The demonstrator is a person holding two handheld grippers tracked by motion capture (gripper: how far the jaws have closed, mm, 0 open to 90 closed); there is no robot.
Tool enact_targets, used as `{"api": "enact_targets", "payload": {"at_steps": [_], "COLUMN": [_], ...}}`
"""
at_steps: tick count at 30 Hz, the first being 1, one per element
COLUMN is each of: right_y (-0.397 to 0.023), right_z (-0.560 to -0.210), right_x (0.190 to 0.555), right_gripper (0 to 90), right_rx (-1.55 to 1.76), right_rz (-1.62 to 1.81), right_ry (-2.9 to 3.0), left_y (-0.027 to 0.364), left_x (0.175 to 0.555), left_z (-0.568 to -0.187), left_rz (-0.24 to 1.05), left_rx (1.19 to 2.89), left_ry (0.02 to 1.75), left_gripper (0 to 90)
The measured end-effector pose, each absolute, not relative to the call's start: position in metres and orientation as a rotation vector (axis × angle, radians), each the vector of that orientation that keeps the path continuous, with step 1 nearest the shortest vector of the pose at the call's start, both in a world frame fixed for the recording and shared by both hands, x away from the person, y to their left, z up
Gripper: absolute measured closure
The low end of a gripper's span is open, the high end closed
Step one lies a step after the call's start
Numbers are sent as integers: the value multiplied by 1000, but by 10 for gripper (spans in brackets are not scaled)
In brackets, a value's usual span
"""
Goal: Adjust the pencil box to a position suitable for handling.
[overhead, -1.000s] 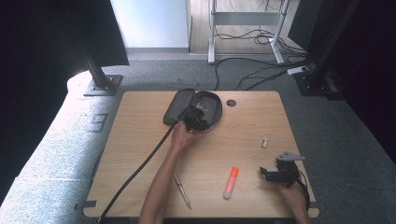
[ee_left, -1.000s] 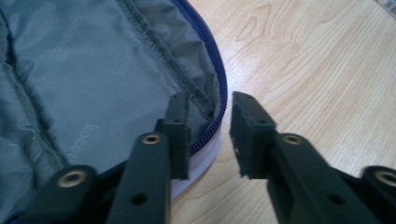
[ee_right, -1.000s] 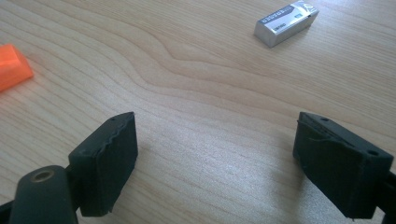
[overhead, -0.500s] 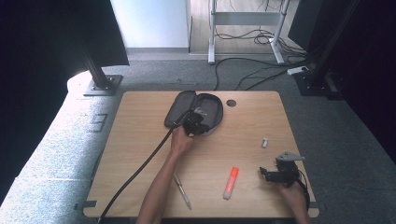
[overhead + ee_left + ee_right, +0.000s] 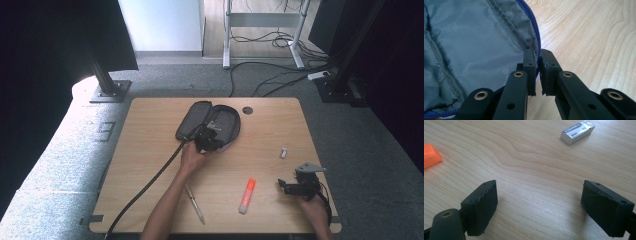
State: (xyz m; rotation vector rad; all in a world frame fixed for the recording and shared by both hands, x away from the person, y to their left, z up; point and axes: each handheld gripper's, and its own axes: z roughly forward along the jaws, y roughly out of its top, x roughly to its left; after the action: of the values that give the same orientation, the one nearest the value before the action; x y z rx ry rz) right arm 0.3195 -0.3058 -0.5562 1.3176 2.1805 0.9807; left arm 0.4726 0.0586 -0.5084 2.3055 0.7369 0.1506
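From the high view, a wooden table (image 5: pixel 150 150) holds a few small things. An orange marker (image 5: pixel 247 195) lies near the front, with a pen (image 5: pixel 194 204) to its left and a little eraser (image 5: pixel 284 152) farther back on the right. A round hole (image 5: pixel 247 110) sits near the back edge. An open grey pencil case (image 5: pixel 209 126) lies at the back middle. The left gripper (image 5: pixel 206 140) is at the case's front edge, and its black cable (image 5: pixel 150 182) runs to the front left. The right gripper (image 5: pixel 299 186) rests near the front right corner, well apart from the case, with bare wood around it.

In the left gripper view, the jaws are pressed together on the case's blue zipper edge (image 5: pixel 537 45). The grey lining (image 5: pixel 474 45) fills the left side; bare wood lies to the right.

In the right gripper view, the jaws stand wide apart over bare wood. The eraser (image 5: pixel 577 129) lies ahead, and the marker's end (image 5: pixel 431 155) peeks in at left.
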Motion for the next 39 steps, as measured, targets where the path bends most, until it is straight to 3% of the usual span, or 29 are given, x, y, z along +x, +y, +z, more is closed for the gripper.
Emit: {"api": "enact_targets", "payload": {"at_steps": [39], "right_y": [-306], "right_z": [-556], "right_x": [319], "right_gripper": [135], "right_rx": [1317], "right_rz": [980], "right_ry": [2181], "left_y": [42], "left_x": [396], "left_z": [-508], "left_rz": [81], "left_rx": [2337], "left_ry": [637], "left_gripper": [827]}}
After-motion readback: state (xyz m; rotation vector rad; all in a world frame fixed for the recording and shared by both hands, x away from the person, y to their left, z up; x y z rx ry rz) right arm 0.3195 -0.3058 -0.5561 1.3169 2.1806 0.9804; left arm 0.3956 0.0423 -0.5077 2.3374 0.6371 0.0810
